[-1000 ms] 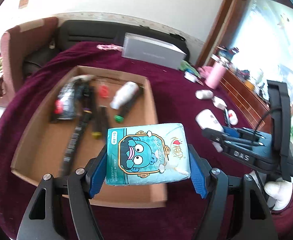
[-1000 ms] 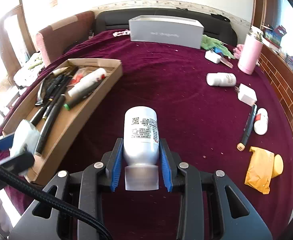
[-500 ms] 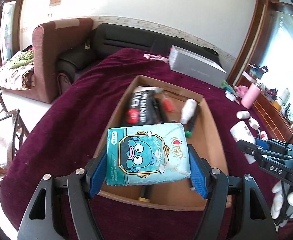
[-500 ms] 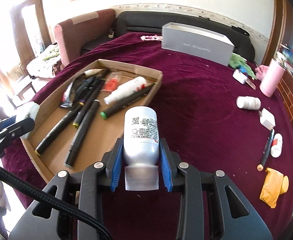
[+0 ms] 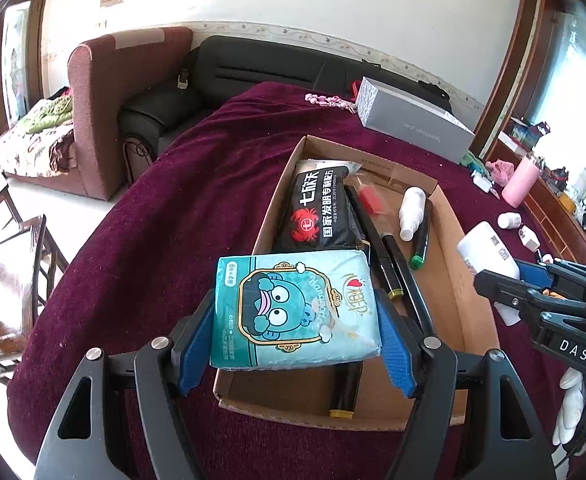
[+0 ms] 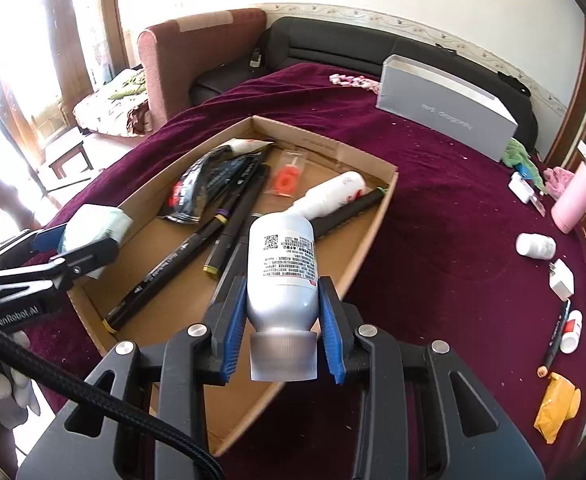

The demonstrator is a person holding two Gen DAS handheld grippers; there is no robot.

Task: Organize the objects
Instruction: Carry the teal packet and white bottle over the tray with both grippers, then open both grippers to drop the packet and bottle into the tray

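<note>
My left gripper (image 5: 296, 326) is shut on a teal tissue pack (image 5: 293, 308) with a cartoon face, held above the near left corner of the shallow cardboard box (image 5: 449, 280). My right gripper (image 6: 280, 312) is shut on a silver bottle (image 6: 282, 268), cap towards me, over the box's (image 6: 367, 236) near right side. Inside the box lie a black packet (image 5: 319, 210), several black markers (image 5: 377, 240), a small white bottle (image 5: 411, 212) and a red item in a clear bag (image 6: 287, 176). Each gripper also shows in the other view: the right gripper (image 5: 493, 280) and the left gripper (image 6: 77, 246).
On the maroon cloth to the right lie a white pill bottle (image 6: 536, 246), a white adapter (image 6: 561, 280), a pen (image 6: 553, 340), a yellow packet (image 6: 555, 406) and a pink flask (image 6: 577, 196). A grey box (image 6: 445, 108) stands at the back. A sofa (image 5: 129, 92) and a wooden chair (image 5: 5, 264) are at the left.
Both grippers have carried their loads leftward over the cardboard box. The tissue pack now hangs over the box's near left corner and the silver bottle over its near right side.
</note>
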